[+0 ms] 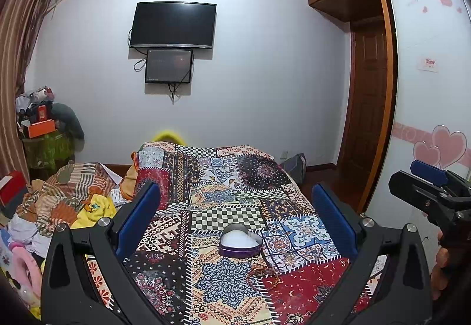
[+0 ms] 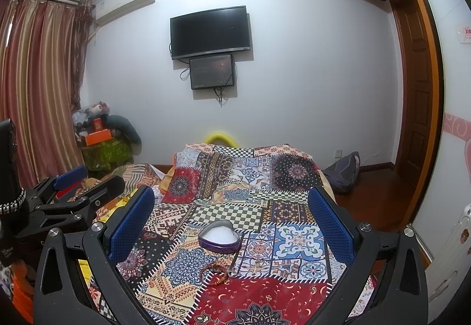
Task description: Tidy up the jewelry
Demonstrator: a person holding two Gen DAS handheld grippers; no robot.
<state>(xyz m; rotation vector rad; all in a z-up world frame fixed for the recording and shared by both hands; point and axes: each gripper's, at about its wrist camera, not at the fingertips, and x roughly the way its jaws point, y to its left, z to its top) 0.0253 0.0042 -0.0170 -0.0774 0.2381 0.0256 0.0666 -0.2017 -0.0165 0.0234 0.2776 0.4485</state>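
Open purple heart-shaped tin [image 1: 240, 243] with white lining on patchwork bedspread [image 1: 235, 178], beaded bracelets [image 1: 265, 275] just beside; left gripper [image 1: 235, 222] and right gripper [image 2: 232, 222] both spread wide, empty.

Quilt [image 2: 265, 289] open around heart box [image 2: 219, 238]; bracelets [image 2: 217, 269] just beside.

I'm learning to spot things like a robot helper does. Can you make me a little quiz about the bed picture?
1. True or false: the heart-shaped box has its lid on.
2. Where does the beaded bracelet lie? A) inside the box B) on the patchwork bedspread, nearer the camera than the box C) in a claw
3. Fill in: the left claw and the right claw both stand ____ and hold nothing.

Key:
1. False; it is open, showing white lining.
2. B
3. open
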